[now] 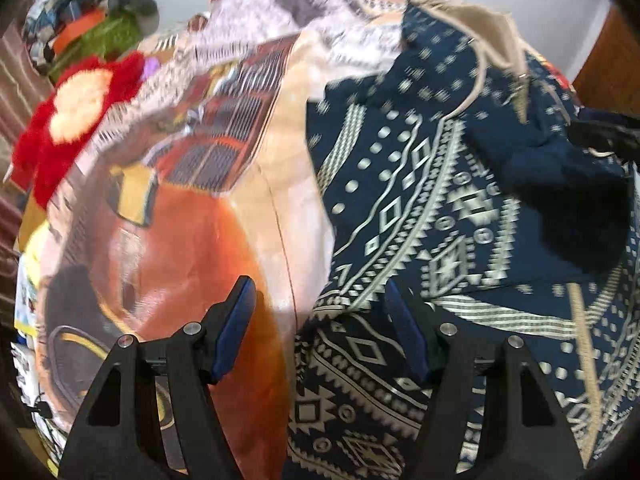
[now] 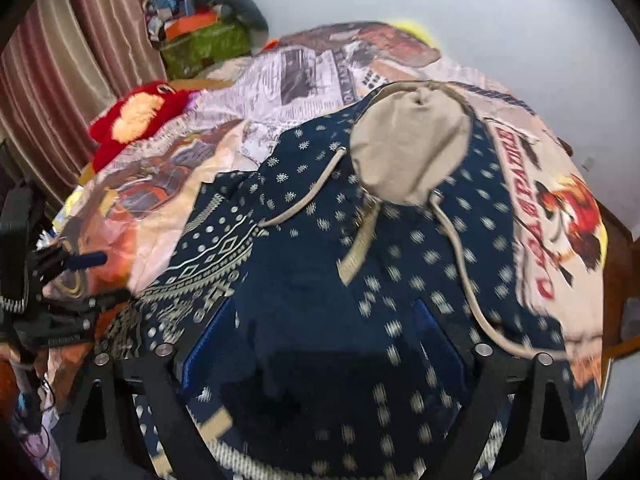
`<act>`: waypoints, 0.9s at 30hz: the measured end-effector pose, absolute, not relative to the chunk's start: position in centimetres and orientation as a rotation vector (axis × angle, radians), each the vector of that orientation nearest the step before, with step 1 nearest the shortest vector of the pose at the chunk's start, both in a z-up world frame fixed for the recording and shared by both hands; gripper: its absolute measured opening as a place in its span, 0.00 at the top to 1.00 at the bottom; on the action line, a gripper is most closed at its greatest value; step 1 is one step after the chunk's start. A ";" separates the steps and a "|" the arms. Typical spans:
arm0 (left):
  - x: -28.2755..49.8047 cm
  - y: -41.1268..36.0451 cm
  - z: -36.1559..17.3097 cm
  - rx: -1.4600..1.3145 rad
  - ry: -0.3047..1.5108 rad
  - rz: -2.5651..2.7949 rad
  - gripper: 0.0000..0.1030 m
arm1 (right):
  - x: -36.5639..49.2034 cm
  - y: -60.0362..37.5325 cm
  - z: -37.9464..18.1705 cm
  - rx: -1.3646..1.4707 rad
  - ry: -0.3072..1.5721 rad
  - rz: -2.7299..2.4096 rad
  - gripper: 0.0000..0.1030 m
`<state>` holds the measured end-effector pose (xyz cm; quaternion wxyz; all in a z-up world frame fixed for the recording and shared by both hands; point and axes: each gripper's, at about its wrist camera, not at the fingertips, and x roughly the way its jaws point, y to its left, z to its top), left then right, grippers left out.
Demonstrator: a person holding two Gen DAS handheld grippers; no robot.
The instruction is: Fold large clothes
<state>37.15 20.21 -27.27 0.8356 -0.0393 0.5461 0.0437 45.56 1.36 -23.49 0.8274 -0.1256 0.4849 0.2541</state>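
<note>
A bedroom in a home, with a bed used as the work surface.

I stand beside a bed covered by a printed bedsheet (image 2: 304,76) with pictures like newspaper pages and orange shapes, and a dark blue patterned garment (image 2: 320,280) lies spread on it. At the far left side a red and yellow plush toy (image 2: 136,116) rests on the sheet. Behind it, in the far corner, a green box (image 2: 204,46) is filled with a pile of mixed clothes. Striped brownish curtains (image 2: 72,60) hang on the left. The far wall (image 2: 520,40) is plain and pale, and a wooden floor (image 2: 616,248) shows on the right.
</note>
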 end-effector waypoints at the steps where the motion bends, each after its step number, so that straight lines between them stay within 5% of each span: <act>1: 37.3 20.3 -27.8 -0.085 1.163 0.091 0.36 | 46.5 1.9 -24.2 -0.268 1.057 0.535 0.24; 12: 38.0 18.5 -30.6 0.012 1.154 0.080 0.35 | 50.4 4.1 -28.8 -0.184 1.184 0.556 0.58; 15: 38.3 18.9 -30.3 -0.020 1.156 0.069 0.36 | 50.2 4.4 -28.8 -0.213 1.150 0.542 0.76; 19: 39.8 20.5 -28.9 -0.093 1.129 0.072 0.36 | 50.2 3.6 -28.1 -0.172 1.119 0.558 0.89; 24: 42.7 21.9 -29.4 -0.218 1.154 0.046 0.36 | 49.3 2.0 -25.4 -0.136 1.036 0.552 0.93; 27: 44.1 21.7 -30.5 -0.274 1.176 0.029 0.47 | 48.5 0.2 -22.9 -0.117 0.970 0.530 0.93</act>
